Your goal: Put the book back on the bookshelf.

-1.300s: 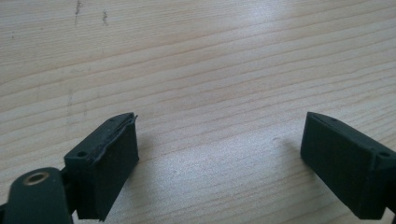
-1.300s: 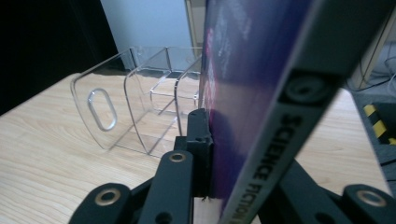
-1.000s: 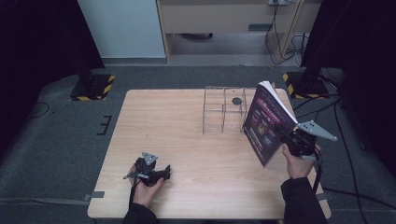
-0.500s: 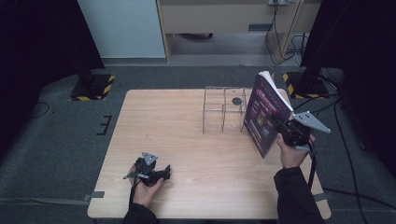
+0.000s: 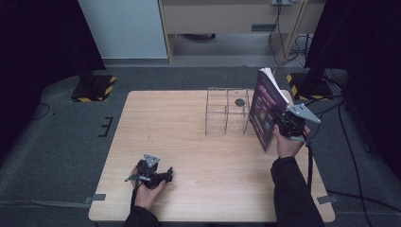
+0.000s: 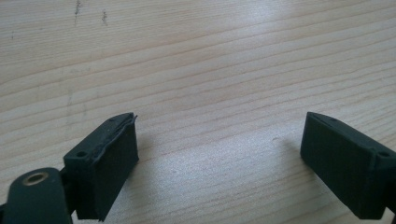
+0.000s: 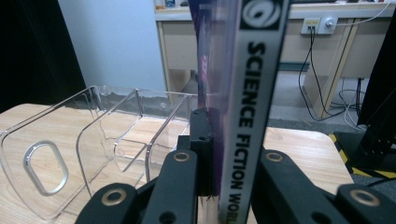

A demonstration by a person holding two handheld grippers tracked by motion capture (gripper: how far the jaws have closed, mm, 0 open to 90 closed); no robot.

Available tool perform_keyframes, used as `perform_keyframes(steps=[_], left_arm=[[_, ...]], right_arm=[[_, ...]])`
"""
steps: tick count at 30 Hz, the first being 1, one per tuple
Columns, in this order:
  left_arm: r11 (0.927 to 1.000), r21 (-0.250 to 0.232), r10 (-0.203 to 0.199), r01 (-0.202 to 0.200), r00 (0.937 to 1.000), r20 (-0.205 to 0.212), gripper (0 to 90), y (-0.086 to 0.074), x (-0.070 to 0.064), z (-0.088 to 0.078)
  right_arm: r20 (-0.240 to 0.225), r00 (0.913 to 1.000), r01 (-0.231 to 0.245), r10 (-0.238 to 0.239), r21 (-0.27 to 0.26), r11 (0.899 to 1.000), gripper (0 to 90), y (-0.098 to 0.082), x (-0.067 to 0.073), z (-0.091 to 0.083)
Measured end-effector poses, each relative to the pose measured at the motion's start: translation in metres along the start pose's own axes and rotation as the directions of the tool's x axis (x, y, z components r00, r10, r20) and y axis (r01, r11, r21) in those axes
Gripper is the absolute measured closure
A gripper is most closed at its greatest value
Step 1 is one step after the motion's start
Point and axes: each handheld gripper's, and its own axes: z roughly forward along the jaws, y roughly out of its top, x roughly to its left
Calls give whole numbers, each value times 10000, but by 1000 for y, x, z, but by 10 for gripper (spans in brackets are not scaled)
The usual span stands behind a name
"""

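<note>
**Holding a book upright beside a clear rack**

Resting low on the wooden table (image 5: pixel 189 123), the left gripper (image 5: pixel 150 173) has its jaws spread wide with bare wood between them. A clear divided rack (image 5: pixel 227 111) stands just left of the right gripper (image 5: pixel 283 124), whose jaws clamp an upright purple book (image 5: pixel 265 106), spine toward its camera.

Pale wood table (image 5: pixel 198 142), rectangular, grain running side to side, set on grey carpet (image 5: pixel 61 137). Clear rack (image 5: pixel 227 111) with upright dividers standing at far right of top (small dark disc (image 5: pixel 239 101) lying behind or within it, cannot tell which). Faint dark marks (image 6: pixel 88 16) in the wood near left front.
</note>
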Motion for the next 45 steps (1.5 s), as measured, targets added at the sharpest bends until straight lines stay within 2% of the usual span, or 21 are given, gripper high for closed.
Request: perform_keyframes(steps=[3, 12, 15, 22, 28, 35, 45], left_arm=[[10000, -2, -4, 4, 10000, -5, 101, 0, 0, 0], [10000, -4, -1, 1, 10000, 1, 101, 0, 0, 0], [10000, -3, -1, 1, 10000, -7, 101, 0, 0, 0], [10000, -1, 0, 0, 10000, -7, 100, 0, 0, 0], [10000, -1, -1, 1, 10000, 2, 100, 0, 0, 0], [10000, -1, 0, 0, 10000, 5, 100, 0, 0, 0], [10000, 4, 3, -3, 10000, 9, 100, 0, 0, 0]], right_arm=[[-15, 10000, -28, 28, -42, 10000, 826, -3, 1, -1], [-62, 10000, -44, 48, 520, 9986, 803, -1, 0, -12], [-136, 9997, -182, 188, 405, 9990, 795, 4, -3, -15], [-44, 9990, -448, 451, 608, 9971, 824, 12, -5, -9], [22, 9985, -549, 549, 334, 9979, 828, 12, -3, -6], [138, 9992, -365, 366, -65, 9993, 829, 17, -1, 5], [611, 9980, -171, 187, -268, 9995, 828, 12, -2, 18]])
